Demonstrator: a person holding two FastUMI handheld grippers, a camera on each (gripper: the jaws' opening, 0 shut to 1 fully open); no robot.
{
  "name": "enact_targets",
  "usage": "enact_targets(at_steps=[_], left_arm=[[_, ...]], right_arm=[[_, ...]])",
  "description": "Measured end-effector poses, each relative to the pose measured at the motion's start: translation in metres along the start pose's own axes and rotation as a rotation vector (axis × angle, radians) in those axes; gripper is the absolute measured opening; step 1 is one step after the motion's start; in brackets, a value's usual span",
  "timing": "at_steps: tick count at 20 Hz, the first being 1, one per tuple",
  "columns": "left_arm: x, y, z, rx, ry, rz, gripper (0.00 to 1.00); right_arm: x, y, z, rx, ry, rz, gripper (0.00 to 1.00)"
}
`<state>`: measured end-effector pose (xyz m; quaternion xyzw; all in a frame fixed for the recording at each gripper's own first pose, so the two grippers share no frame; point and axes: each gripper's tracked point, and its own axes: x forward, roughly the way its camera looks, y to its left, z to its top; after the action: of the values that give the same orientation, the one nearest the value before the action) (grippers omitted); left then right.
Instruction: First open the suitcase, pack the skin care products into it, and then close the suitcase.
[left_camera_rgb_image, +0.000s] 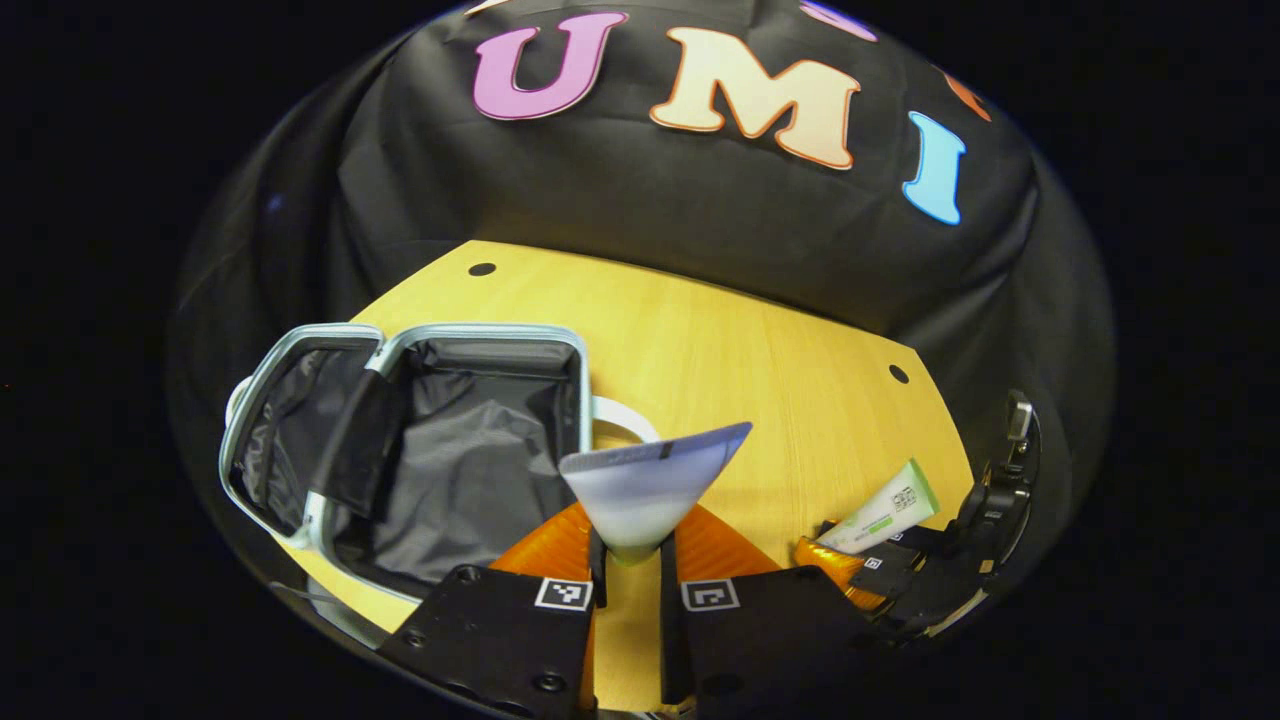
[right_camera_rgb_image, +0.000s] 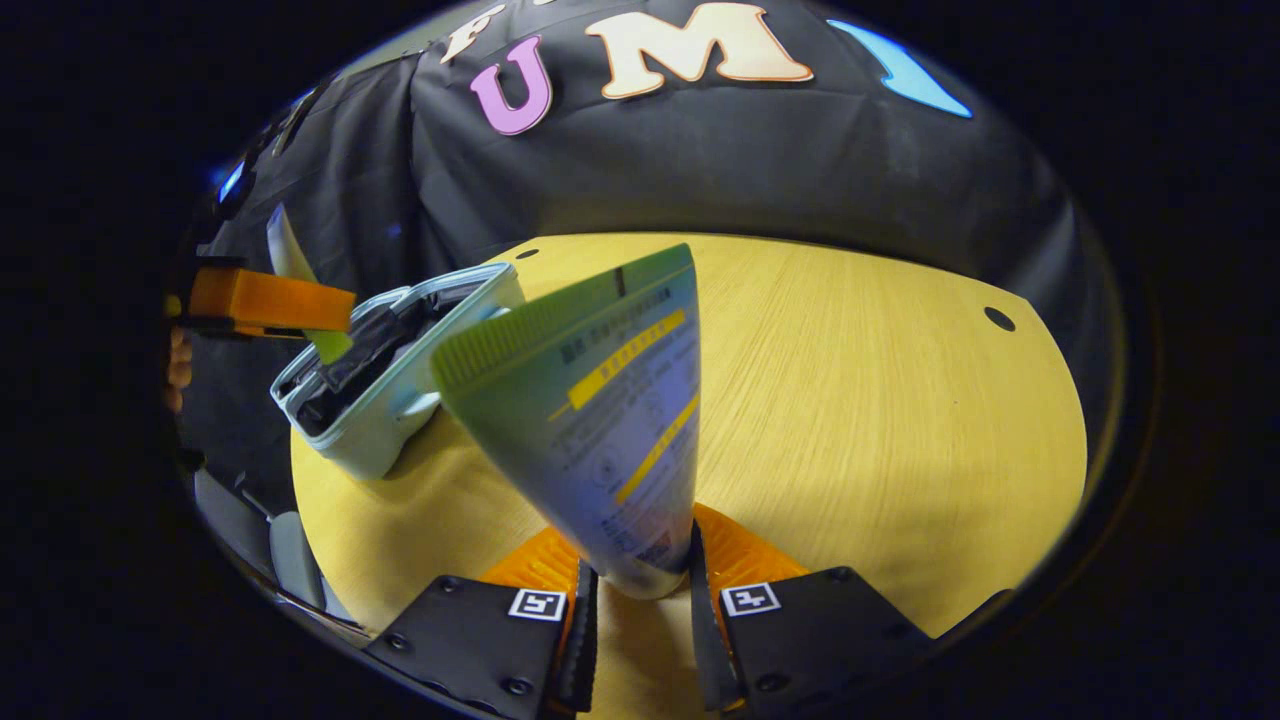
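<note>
Pale wood tabletop (left_camera_rgb_image: 800, 400) carried the light-blue suitcase (left_camera_rgb_image: 400, 450), which lay open at its left with grey lining exposed. The left gripper (left_camera_rgb_image: 632, 575) had its jaws clamped on a white-and-lavender tube (left_camera_rgb_image: 650, 480) held above the tabletop just right of the suitcase. The right gripper (right_camera_rgb_image: 640, 590) had its jaws pinching a green-topped skin care tube (right_camera_rgb_image: 600, 400), also held off the tabletop.

Your left tongs (left_camera_rgb_image: 632, 575) and right tongs (right_camera_rgb_image: 640, 590): black bodies with screws, orange ribbed finger pads (left_camera_rgb_image: 545, 548), one square black-and-white marker tag (right_camera_rgb_image: 537, 604) per finger.
</note>
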<state>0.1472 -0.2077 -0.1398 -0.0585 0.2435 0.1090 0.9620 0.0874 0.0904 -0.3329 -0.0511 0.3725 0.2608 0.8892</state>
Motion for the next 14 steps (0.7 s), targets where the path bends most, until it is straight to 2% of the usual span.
enact_targets(at_steps=[1, 3, 4, 7, 8, 10, 11, 14], left_arm=[[-0.005, 0.016, -0.001, 0.014, 0.057, 0.002, 0.18], [-0.008, 0.049, -0.012, 0.052, 0.182, 0.008, 0.18], [-0.004, 0.063, -0.02, 0.06, 0.257, 0.0, 0.18], [0.005, 0.097, -0.056, 0.031, 0.497, -0.02, 0.18], [0.011, 0.106, -0.064, 0.031, 0.559, -0.034, 0.18], [0.026, 0.127, -0.076, 0.052, 0.637, -0.039, 0.21], [0.03, 0.135, -0.083, 0.056, 0.681, -0.043, 0.18], [0.033, 0.152, -0.101, 0.064, 0.798, -0.07, 0.19]], right_arm=[[-0.005, 0.0, 0.003, 0.014, -0.005, -0.005, 0.42], [-0.012, 0.002, 0.008, 0.044, -0.013, -0.016, 0.39], [-0.016, 0.004, 0.01, 0.057, -0.017, -0.022, 0.42], [-0.026, 0.016, 0.016, 0.08, -0.033, -0.05, 0.42], [-0.03, 0.021, 0.019, 0.081, -0.036, -0.064, 0.39], [-0.037, 0.034, 0.024, 0.085, -0.034, -0.091, 0.42], [-0.04, 0.043, 0.027, 0.092, -0.029, -0.099, 0.42], [-0.048, 0.081, 0.046, 0.13, -0.031, -0.083, 0.42]])
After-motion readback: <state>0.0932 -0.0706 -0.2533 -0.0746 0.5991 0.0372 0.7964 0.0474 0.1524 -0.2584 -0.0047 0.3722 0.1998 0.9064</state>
